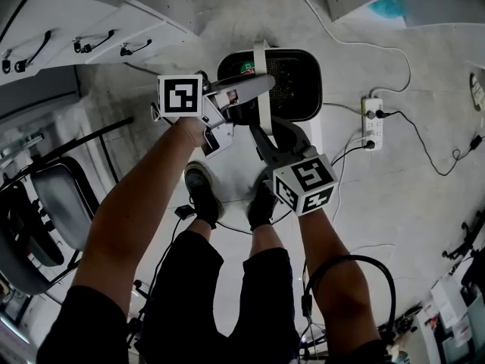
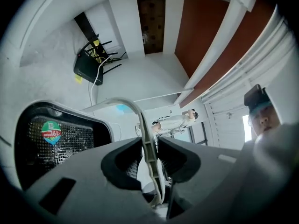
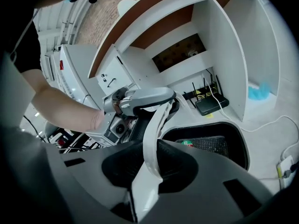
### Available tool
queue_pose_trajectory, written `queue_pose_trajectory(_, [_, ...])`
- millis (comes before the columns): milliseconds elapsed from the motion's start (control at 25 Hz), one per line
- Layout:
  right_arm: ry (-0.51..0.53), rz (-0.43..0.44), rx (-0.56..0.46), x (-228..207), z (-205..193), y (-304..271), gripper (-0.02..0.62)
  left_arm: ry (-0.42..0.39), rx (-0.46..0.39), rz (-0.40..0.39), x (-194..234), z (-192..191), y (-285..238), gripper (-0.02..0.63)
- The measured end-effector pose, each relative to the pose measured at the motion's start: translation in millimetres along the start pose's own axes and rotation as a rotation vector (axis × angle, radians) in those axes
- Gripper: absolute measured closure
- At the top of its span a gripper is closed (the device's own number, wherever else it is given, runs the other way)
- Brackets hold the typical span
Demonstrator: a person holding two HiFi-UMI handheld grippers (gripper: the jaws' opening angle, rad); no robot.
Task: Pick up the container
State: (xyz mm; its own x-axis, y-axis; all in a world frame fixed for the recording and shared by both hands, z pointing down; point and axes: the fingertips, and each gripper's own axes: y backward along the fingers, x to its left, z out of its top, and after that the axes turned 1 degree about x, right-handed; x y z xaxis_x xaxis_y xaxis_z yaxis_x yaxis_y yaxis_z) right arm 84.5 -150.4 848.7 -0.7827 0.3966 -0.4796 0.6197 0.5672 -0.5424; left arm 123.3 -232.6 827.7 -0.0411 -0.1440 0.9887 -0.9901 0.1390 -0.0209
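The right gripper (image 3: 152, 155) is clenched on the white handle (image 3: 154, 125), with the strip pinched flat between its pads low on one side of the arch. The left gripper (image 2: 149, 148) grasps the same handle higher up, near the crown, its jaws pressed on the thin edge. The container (image 1: 297, 82), a black bin with mesh walls, lies just beyond both tools, in front of the person's shoes (image 1: 201, 194). I cannot tell whether its base is off the floor (image 1: 424, 203).

To lift well, I judge that both hands should rise together at one pace, so the handle neither twists nor slides through the pads. The strip is thin and smooth and looks apt to slip. Keeping the two grips apart on the arch should hold the container level.

A power strip (image 1: 371, 123) lies on the floor just right of the container, near enough that a swinging container could catch it. A chair (image 1: 53, 196) stands at the left, with a cabinet (image 1: 91, 29) beyond it. A router (image 3: 212, 104) sits at the foot of the far shelves. Lifting straight up looks the safest line
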Motion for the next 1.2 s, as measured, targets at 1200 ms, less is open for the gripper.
queue_pose_trajectory(1200, [0.174, 0.358, 0.053, 259, 180, 162, 0.538, -0.075, -0.191, 0.015, -335, 10, 124, 0.511])
